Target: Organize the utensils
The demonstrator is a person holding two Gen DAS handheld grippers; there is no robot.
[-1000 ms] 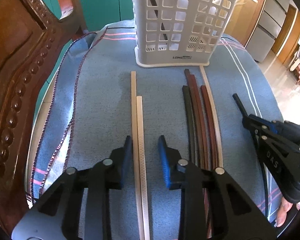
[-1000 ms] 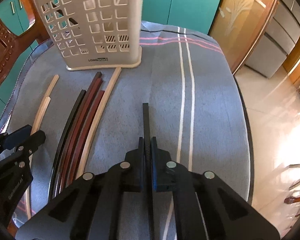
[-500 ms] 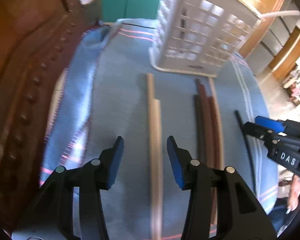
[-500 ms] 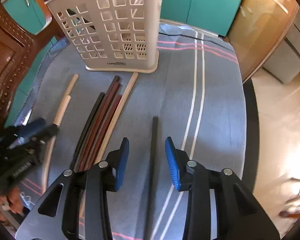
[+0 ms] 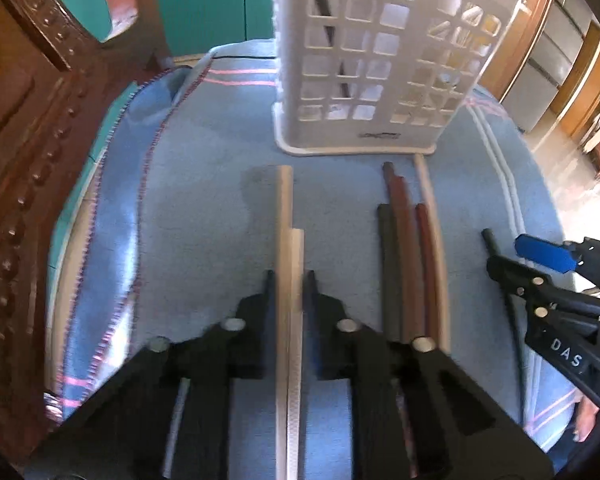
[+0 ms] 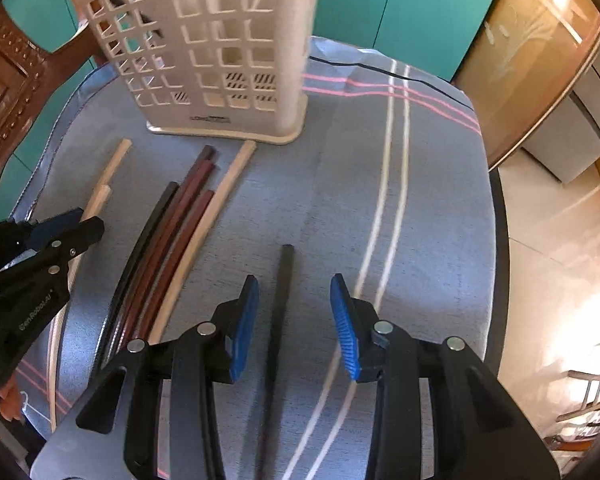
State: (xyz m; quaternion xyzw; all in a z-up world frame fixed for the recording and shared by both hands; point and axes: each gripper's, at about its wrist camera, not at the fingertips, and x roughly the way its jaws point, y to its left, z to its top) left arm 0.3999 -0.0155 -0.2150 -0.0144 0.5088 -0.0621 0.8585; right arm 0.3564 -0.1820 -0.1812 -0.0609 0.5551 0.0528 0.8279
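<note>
Pale sticks (image 5: 287, 264): left gripper (image 5: 288, 280) just clamped both together, probably headed for the far basket (image 5: 380, 80).
Black stick (image 6: 280, 300): lies loose between the right gripper (image 6: 293, 300) jaws, half open.

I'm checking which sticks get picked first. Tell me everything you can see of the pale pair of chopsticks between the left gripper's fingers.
The pale chopsticks are two slim cream sticks, wood or bamboo by their look, lying side by side and touching on the blue cloth. One reaches further toward the white basket. The left gripper has just been closing, and its fingers now press the pair from both sides. They lie apart from the dark chopsticks.
</note>
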